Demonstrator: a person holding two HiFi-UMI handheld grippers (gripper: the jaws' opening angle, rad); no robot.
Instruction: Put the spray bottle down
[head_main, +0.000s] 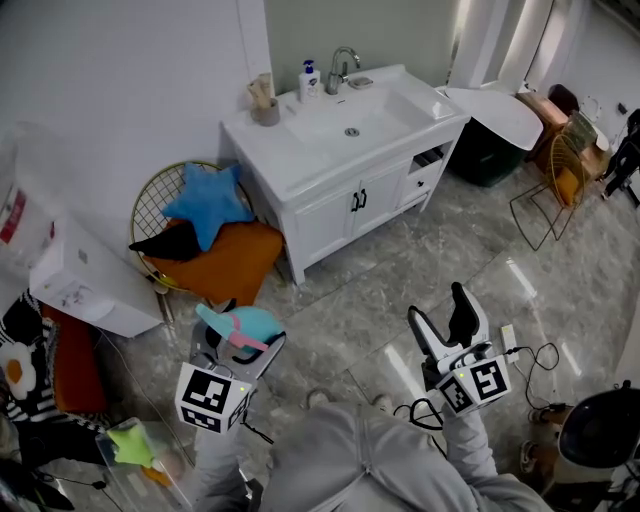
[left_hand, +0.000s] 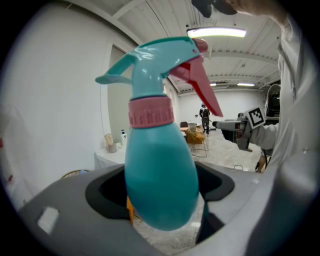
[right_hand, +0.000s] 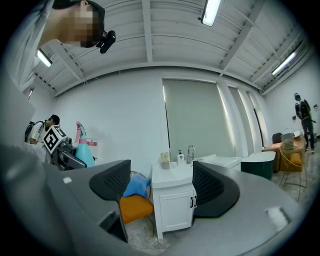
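Observation:
A teal spray bottle (left_hand: 160, 170) with a pink collar and pink trigger stands upright between the jaws of my left gripper (left_hand: 160, 190), which is shut on its rounded body. In the head view the spray bottle (head_main: 243, 325) is held in the air at the lower left by the left gripper (head_main: 236, 345), in front of the wire chair. My right gripper (head_main: 450, 312) is open and empty at the lower right, its jaws pointing up toward the vanity. From the right gripper view (right_hand: 157, 187) the bottle (right_hand: 85, 150) shows far to the left.
A white vanity (head_main: 340, 150) with a sink, tap and soap bottle stands at the back. A round wire chair (head_main: 190, 235) holds a blue star cushion and an orange cushion. Cables (head_main: 530, 365) lie on the marble floor at the right. A wire rack (head_main: 555, 190) stands far right.

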